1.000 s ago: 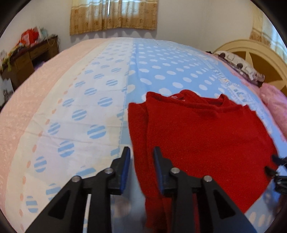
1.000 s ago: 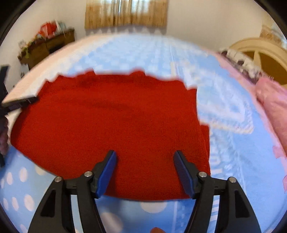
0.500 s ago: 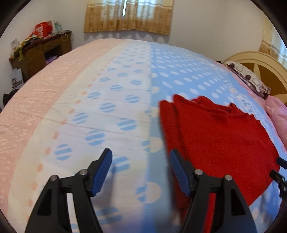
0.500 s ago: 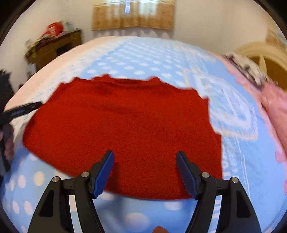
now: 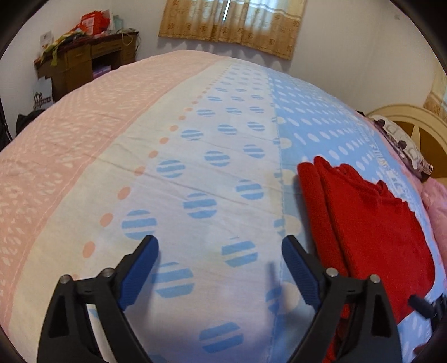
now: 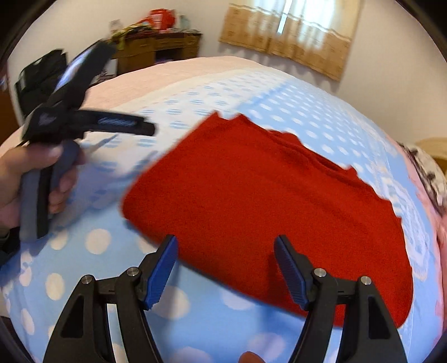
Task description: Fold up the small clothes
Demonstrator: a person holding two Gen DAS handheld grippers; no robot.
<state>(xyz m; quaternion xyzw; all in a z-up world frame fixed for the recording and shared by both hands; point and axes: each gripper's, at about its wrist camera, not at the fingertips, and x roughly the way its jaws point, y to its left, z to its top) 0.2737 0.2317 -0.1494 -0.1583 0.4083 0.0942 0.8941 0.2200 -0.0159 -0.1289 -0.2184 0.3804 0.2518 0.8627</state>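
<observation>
Bare patterned bedspread [image 5: 212, 173] left of folded red knit garment [image 5: 371, 229]; dark patterned pillow [image 5: 402, 145] and cream headboard [image 5: 413, 120] blocking right

Both fisheyes are riding on the grippers, tilting down at the bed [image 5: 212, 156] from close up; the left one is facing mostly bare sheet with the red top [image 5: 371, 237] off to its right; the right one is looking straight over that top [image 6: 265, 201]; both are sharing the top, curtain [image 5: 232, 25] and desk [image 5: 83, 61].
</observation>
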